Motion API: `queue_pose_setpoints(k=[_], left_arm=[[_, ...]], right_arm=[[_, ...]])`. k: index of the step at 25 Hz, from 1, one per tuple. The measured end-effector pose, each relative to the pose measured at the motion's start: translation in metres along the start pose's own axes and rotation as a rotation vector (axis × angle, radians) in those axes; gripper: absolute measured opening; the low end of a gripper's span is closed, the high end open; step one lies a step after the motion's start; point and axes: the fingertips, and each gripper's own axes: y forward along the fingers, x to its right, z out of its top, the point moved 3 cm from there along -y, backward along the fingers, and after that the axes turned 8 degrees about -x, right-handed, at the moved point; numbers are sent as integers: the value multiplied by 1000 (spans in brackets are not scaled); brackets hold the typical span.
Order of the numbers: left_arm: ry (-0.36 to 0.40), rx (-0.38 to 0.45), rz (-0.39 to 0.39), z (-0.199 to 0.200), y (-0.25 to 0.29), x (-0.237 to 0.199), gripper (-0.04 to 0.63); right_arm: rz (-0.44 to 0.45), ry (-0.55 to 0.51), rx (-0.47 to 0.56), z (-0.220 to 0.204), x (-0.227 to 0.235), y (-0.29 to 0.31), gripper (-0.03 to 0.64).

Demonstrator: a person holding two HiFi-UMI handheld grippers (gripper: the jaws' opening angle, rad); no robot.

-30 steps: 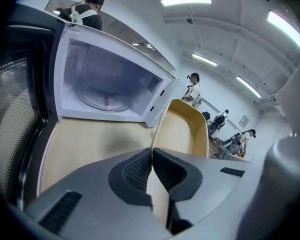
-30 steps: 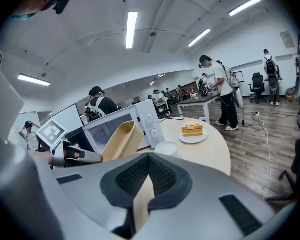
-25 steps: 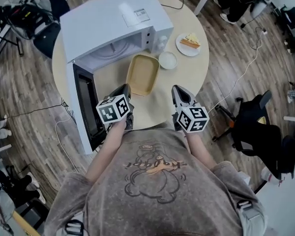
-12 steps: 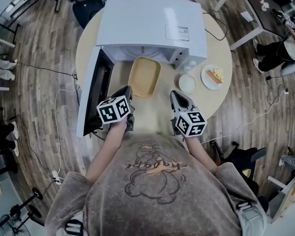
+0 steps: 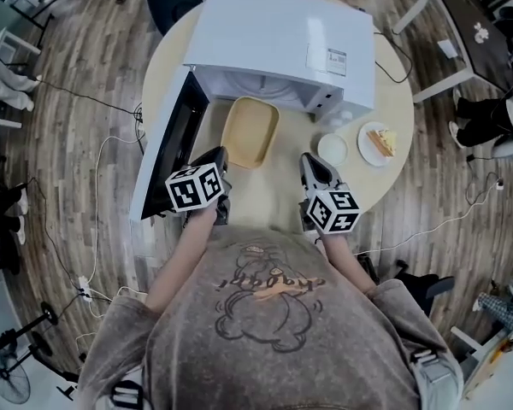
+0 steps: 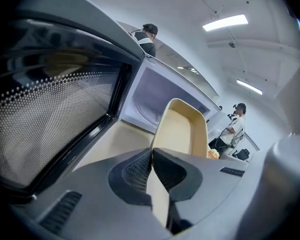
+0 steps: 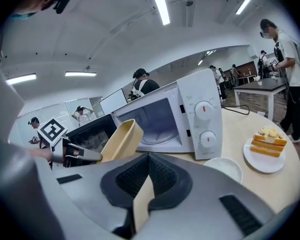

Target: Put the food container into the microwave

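Note:
A tan, empty food container lies on the round table just in front of the white microwave, whose door stands open to the left. My left gripper is shut at the container's near left corner, with nothing between its jaws. My right gripper is shut too, a little right of the container and apart from it. In the left gripper view the container sits right beyond the jaw tips, with the door at left. The right gripper view shows the container and the microwave.
A small white bowl and a plate with a slice of cake stand right of the microwave. Cables run across the wooden floor. People stand in the background of both gripper views.
The head view has swung, so the microwave and table sit differently in the picture. Both grippers stay shut in the same place beside the container.

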Motion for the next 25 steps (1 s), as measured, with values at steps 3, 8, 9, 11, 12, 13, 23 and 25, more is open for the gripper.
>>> queue_pose_setpoints(k=[3, 8, 9, 11, 12, 13, 23, 25], left_arm=[[1, 1, -7, -1, 2, 5, 35], [21, 4, -10, 4, 10, 11, 35], [26, 6, -10, 5, 12, 12, 35], [33, 3, -6, 5, 17, 13, 35], [34, -1, -2, 5, 21, 13, 35], [34, -4, 2, 6, 24, 12, 35], [10, 25, 20, 42, 48, 13, 35], [0, 27, 19, 49, 54, 13, 35]], right_arm=[[-3, -18, 23, 8, 1, -7, 0], [-5, -11, 38, 8, 1, -16, 0], [-4, -11, 41, 8, 1, -18, 0], [-4, -7, 49, 9, 1, -21, 0], [-5, -3, 51, 10, 2, -22, 0], [-5, -1, 52, 10, 3, -23, 0], [8, -11, 53, 9, 0, -24, 0], [7, -12, 52, 9, 1, -25, 0]])
